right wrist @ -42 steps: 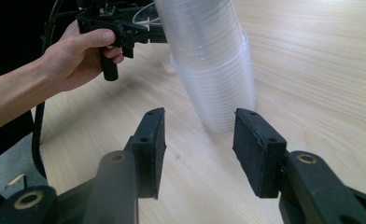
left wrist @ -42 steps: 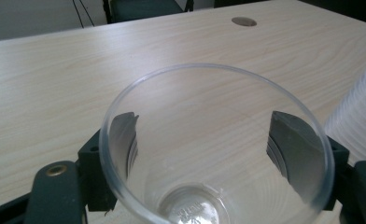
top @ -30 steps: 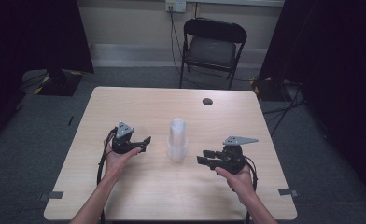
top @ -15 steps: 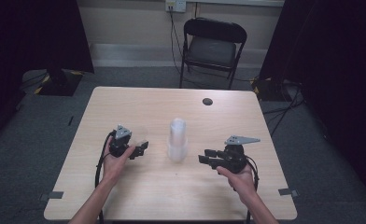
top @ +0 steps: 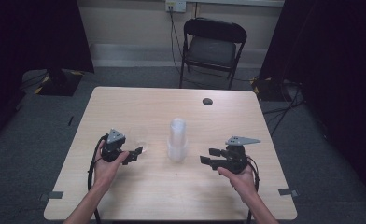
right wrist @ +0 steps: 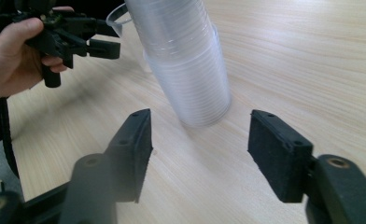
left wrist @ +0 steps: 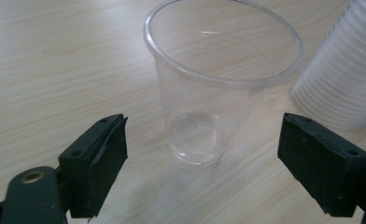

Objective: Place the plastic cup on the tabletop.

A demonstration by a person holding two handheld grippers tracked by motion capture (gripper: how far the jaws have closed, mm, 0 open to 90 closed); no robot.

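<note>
Clear cup + cup stack on tabletop

Single clear plastic cup (left wrist: 221, 88): upright, mouth up, empty, standing w/ nothing touching it, approx 9 o'clock of the stack, just beside it. Stack of clear cups (top: 177, 139): nested, mouth down, upright, tall, ribbed w/ rims near its base, approx tabletop (top: 139, 112) centre.

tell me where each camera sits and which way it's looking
High view: above the person's side, looking forward and down on the table; both forearms, left gripper, right gripper.
Left gripper view: on that gripper, facing the single clear cup; open jaws.
Right gripper view: on that gripper, facing the cup stack; jaws just opened wider, nothing between.
All three share the stack.
</note>
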